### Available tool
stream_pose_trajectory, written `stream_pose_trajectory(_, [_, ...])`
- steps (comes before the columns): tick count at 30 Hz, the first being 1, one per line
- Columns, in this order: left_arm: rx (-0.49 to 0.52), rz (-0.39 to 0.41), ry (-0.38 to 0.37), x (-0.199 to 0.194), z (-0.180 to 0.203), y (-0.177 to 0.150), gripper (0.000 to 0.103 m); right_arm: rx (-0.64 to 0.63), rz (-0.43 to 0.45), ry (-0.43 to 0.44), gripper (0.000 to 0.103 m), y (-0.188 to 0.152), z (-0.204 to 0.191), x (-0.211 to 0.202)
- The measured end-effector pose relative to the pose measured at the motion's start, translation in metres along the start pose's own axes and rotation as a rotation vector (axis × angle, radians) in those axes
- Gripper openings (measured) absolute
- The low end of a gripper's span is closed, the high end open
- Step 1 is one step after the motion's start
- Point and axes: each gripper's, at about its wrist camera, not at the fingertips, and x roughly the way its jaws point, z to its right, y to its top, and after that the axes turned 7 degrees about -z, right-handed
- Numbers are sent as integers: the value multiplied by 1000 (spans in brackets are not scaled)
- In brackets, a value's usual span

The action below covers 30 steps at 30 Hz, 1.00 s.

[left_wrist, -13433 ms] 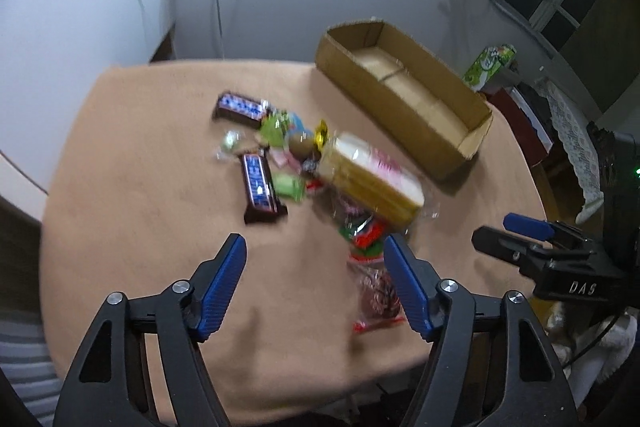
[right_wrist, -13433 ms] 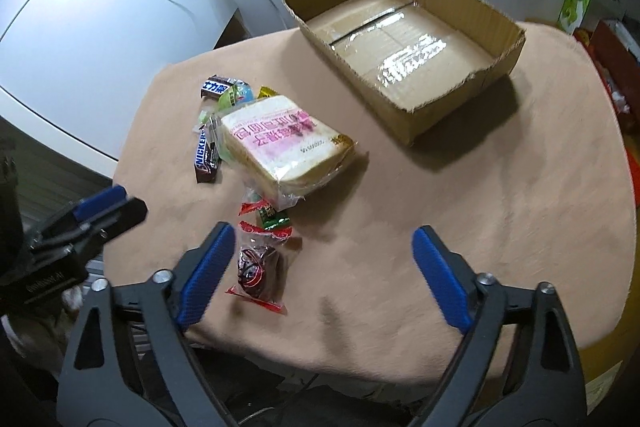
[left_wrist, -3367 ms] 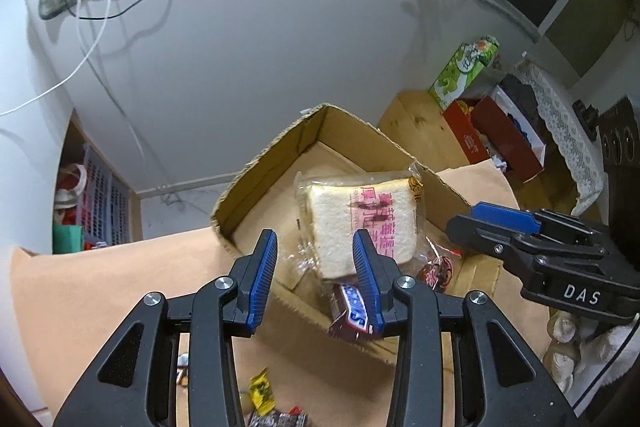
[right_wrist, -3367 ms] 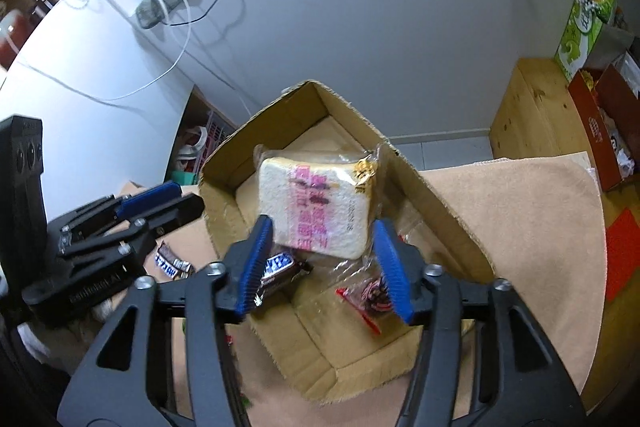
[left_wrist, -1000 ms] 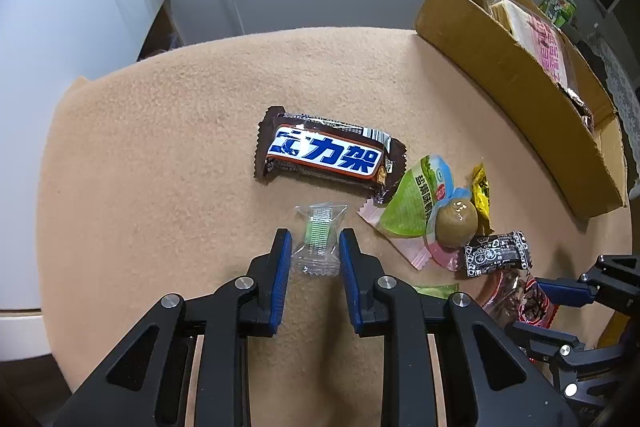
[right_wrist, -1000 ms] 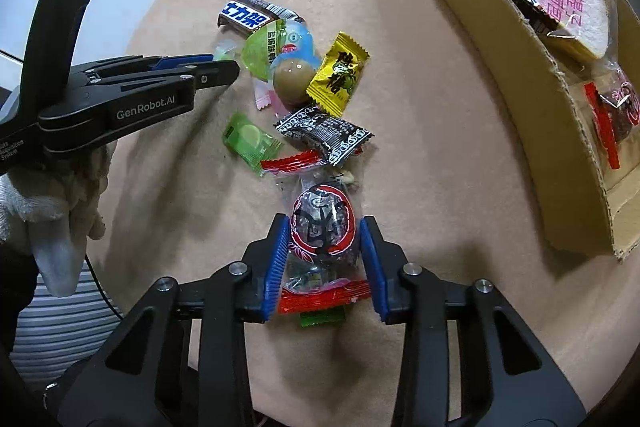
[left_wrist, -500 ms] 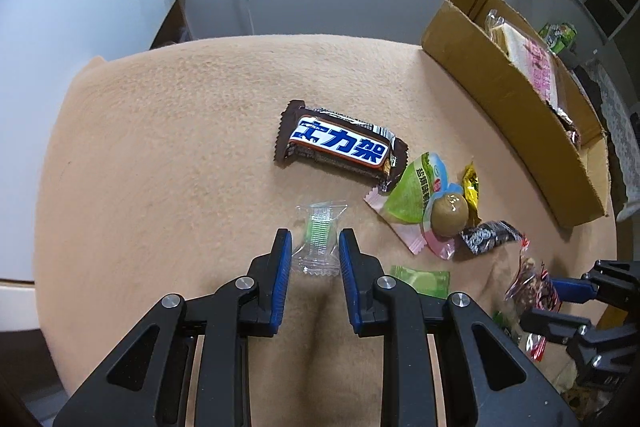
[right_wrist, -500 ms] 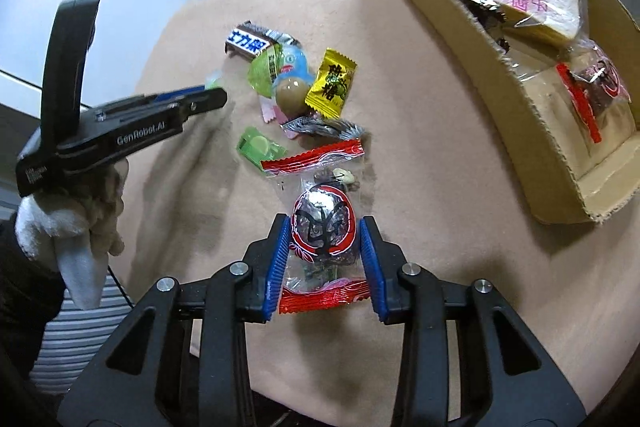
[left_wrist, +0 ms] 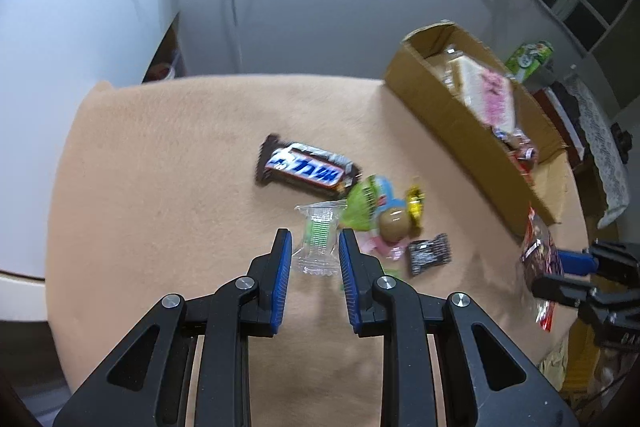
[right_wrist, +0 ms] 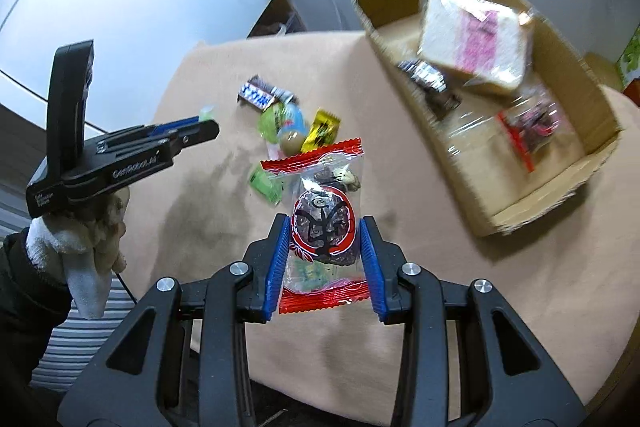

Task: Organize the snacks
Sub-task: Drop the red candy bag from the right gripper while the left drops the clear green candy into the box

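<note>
The right gripper point(right_wrist: 323, 253) clamps a clear red-edged packet of dark dried fruit point(right_wrist: 323, 219), lifted above the tan tablecloth point(right_wrist: 500, 291). The left gripper point(left_wrist: 314, 269) pinches a small clear sachet with a green centre point(left_wrist: 318, 241). Far right stands the open cardboard box point(right_wrist: 404, 39) holding wrapped bread point(right_wrist: 476, 43). A chocolate bar point(left_wrist: 306, 169) and loose sweets point(left_wrist: 390, 219) lie between.

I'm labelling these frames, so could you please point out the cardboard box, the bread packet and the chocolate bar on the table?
cardboard box point(right_wrist: 532, 205): right wrist view, near end wall.
bread packet point(right_wrist: 472, 43): right wrist view, pink label.
chocolate bar point(left_wrist: 306, 169): left wrist view, blue lettering.
</note>
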Motion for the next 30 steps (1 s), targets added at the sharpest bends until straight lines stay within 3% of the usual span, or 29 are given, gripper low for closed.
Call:
stream_pose_trajectory(13, [133,49,-67,-22,66,32,23,64,119,-118,37,17,56,-60])
stream_pose_trajectory(30, [259,7,-143,3,160,77,23,135,147,-232,37,47,122,-67])
